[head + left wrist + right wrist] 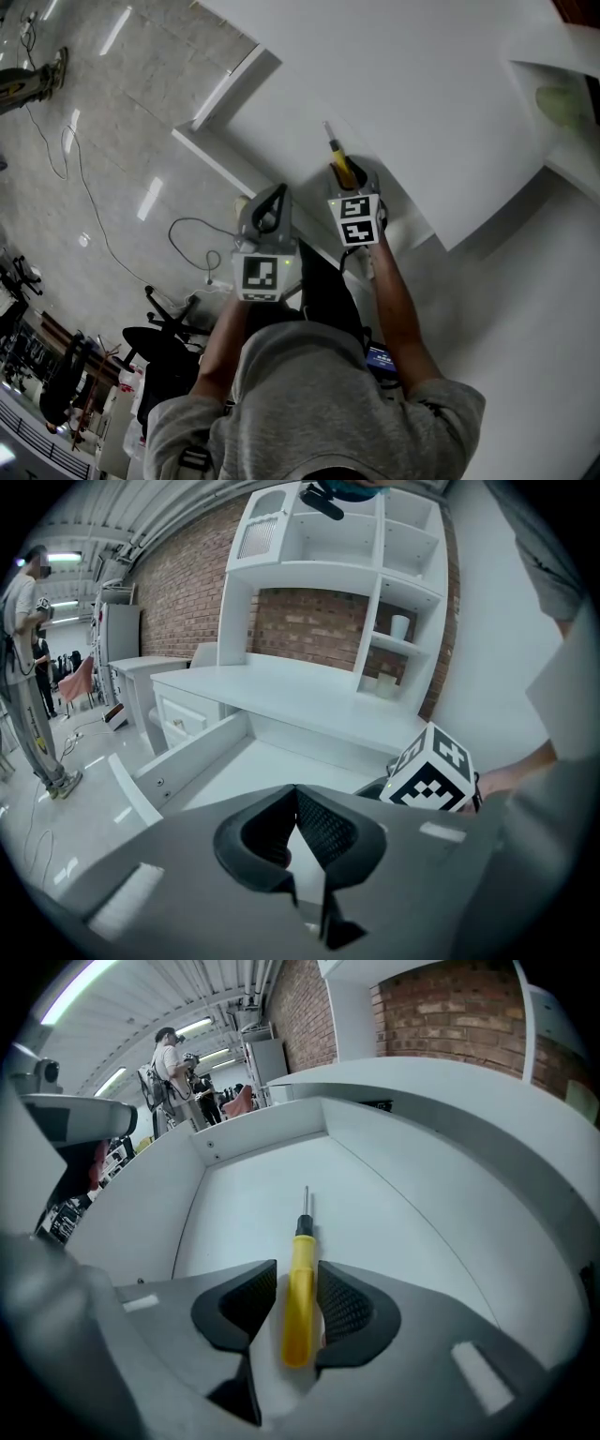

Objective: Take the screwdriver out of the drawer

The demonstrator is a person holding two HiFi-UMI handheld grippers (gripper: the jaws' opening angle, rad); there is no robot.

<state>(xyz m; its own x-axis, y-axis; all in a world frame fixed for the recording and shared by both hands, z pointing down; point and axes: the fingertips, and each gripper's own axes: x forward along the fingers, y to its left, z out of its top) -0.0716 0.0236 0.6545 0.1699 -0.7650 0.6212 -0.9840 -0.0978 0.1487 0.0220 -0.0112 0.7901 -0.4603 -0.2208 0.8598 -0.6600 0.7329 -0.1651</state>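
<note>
No words, brands or numbers are legible; the marker cube carries only black-and-white square patterns.

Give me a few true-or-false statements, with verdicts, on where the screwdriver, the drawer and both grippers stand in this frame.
1. The screwdriver has a yellow handle that lies between the jaws of the right gripper. True.
2. The screwdriver has been lifted onto the desktop. False: it lies on the floor of the drawer.
3. The drawer stands open. True.
4. The left gripper grips the drawer front. False: its jaws are together on nothing.
</note>
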